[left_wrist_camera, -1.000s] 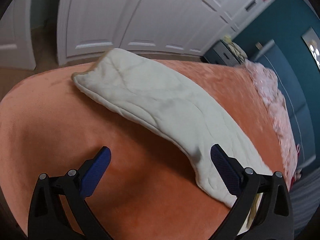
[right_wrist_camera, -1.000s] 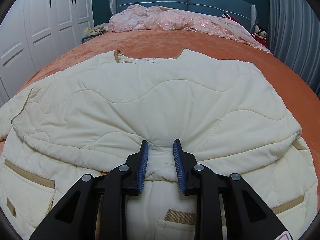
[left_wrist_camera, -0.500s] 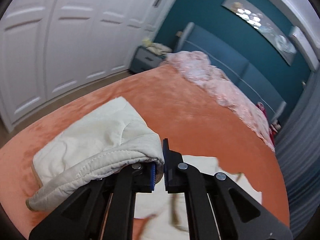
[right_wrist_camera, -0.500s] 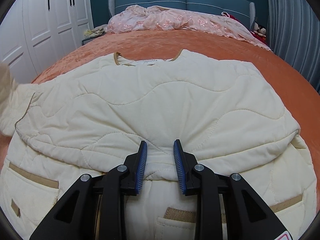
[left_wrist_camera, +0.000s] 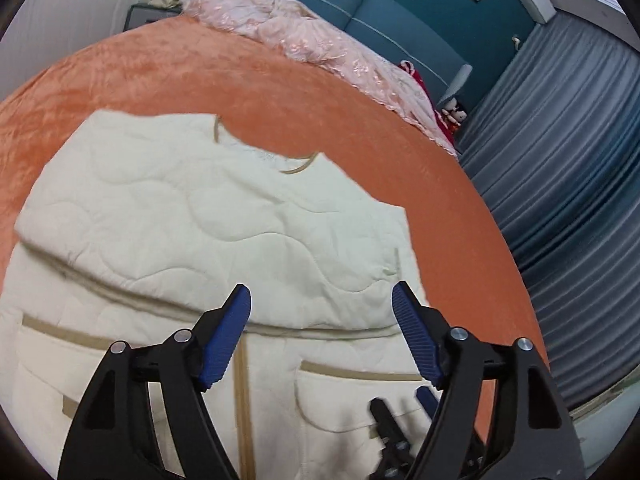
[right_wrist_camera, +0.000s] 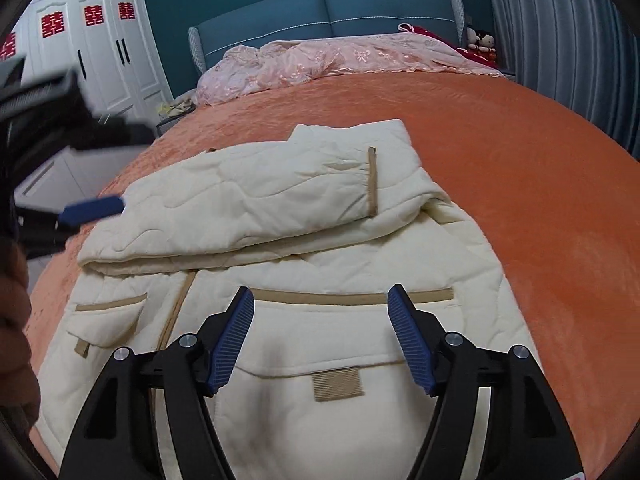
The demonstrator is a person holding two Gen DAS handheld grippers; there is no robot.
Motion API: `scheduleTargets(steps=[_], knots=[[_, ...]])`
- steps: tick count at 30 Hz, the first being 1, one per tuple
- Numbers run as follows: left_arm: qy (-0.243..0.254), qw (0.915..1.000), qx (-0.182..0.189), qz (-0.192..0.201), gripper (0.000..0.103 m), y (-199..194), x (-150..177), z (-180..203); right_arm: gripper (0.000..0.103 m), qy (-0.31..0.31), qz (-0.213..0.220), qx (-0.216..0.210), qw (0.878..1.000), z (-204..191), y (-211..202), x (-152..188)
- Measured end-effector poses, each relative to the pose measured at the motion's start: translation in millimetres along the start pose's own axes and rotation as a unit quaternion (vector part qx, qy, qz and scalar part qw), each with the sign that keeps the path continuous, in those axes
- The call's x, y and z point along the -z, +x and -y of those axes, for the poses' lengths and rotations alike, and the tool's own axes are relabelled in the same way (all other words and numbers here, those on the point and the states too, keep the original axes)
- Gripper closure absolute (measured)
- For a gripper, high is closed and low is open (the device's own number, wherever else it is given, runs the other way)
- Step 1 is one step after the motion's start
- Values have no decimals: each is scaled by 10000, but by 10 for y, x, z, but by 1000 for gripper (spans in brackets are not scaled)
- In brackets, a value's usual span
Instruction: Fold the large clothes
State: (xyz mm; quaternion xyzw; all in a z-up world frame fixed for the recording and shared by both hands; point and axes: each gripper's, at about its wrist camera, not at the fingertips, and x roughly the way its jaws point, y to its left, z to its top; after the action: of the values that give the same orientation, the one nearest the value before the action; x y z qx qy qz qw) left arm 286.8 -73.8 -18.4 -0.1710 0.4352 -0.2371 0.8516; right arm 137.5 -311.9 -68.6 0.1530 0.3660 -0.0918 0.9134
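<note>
my left tongs (left_wrist_camera: 321, 312) are spread wide apart with nothing between the blue pads (left_wrist_camera: 224, 340), hanging over the middle of the cream quilted jacket (left_wrist_camera: 192, 216). my right tongs (right_wrist_camera: 320, 312) are just as wide apart, also holding nothing, above the jacket's lower front near a tan-trimmed pocket (right_wrist_camera: 340, 344).

the jacket lies flat on the orange bedspread (left_wrist_camera: 168, 76), taking up the part of the bed nearest me, its neckline (left_wrist_camera: 264, 156) pointing toward the head of the bed. both sleeves are folded across the chest; in the right wrist view the upper sleeve (right_wrist_camera: 256, 200) lies crosswise over the body, its tan-edged cuff (right_wrist_camera: 373, 182) toward the right side of the bed. below the folded sleeves the tan front placket (left_wrist_camera: 243, 404) runs down toward me between two pockets.

in the right wrist view my left tongs show blurred at the left edge, one blue pad (right_wrist_camera: 92, 209) close to the sleeve's fold; whether it touches the cloth i cannot tell. in the left wrist view the tip of my right tongs (left_wrist_camera: 404, 420) peeks in at the bottom over the jacket's hem side.

a pink lacy blanket (right_wrist_camera: 320, 60) is bunched along the head of the bed against the blue headboard (right_wrist_camera: 324, 12). white wardrobes (right_wrist_camera: 100, 48) stand off the bed's left side, grey curtains (left_wrist_camera: 560, 184) off its right.
</note>
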Motion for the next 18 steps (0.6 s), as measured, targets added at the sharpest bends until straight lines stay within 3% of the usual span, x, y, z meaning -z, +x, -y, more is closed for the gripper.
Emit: scheduleTargets(steps=[4, 8, 12, 16, 17, 18], knots=[[-605, 9974, -355, 170, 32, -163, 97, -500, 36, 463, 37, -130, 9988, 152, 120, -254], [-1262, 9892, -689, 291, 32, -329, -51, -1127, 36, 677, 105, -151, 9975, 187, 347, -562], [-2029, 9753, -784, 375, 32, -364, -173, -1707, 36, 855, -94, 152, 9962, 230, 662, -778], [-2691, 9612, -568, 216, 33, -262, -160, -2066, 36, 1162, -464, 191, 9920, 290, 929, -800], [-2816, 9582, -462, 184, 33, -232, -154, -2104, 37, 1174, -494, 121, 9918, 274, 964, -809], [-2910, 9558, -390, 174, 35, -225, -131, -2129, 53, 1129, -518, 66, 9922, 237, 987, -826]])
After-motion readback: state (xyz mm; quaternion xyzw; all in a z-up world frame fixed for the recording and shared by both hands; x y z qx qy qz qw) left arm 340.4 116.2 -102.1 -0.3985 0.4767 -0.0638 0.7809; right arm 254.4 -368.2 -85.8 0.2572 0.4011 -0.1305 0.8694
